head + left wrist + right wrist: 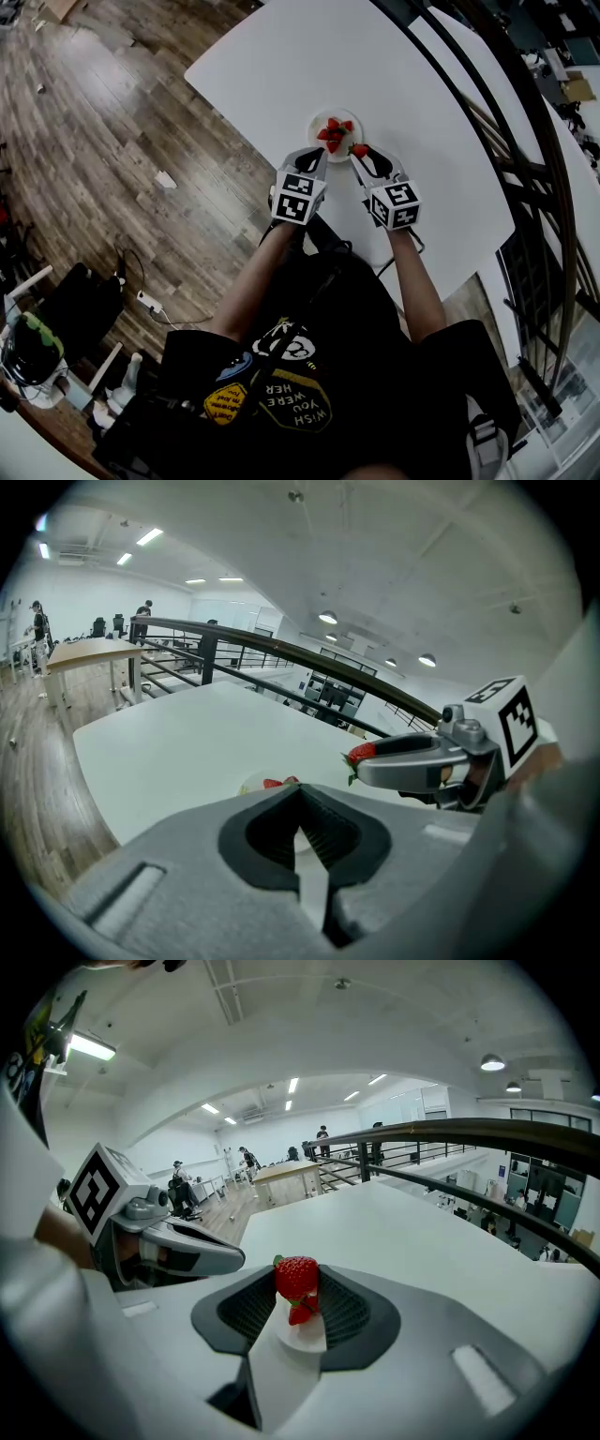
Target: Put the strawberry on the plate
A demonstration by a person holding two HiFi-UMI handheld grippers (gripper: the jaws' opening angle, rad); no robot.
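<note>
Strawberry: red, green-capped strawberry (296, 1277), off the table, pinched at the tips of the right gripper (362, 157).
Right gripper: jaws closed on the berry, one pad on each flank; pointed forward and down.
Plate: small round white plate (319, 117) on the white table (281, 66), already carrying several red strawberries (334, 133).
Governing relation: the held berry hangs at the plate's near-right edge. In the right gripper view, the plate shows through the jaw gap directly below the fruit, so it lies beneath and slightly ahead of the jaws.
Berry axis: leaves face the plate side; the exact lie of the long axis cannot be confirmed.
Left gripper: left gripper (309, 161) just beside the plate's near-left edge, jaw tips together, nothing between them.
Nearer hand: both are close; only the right is loaded.
Assessment: placement not yet done. A slight advance, then release, appears sufficient. Risk: the berry rolling off the rim.
</note>
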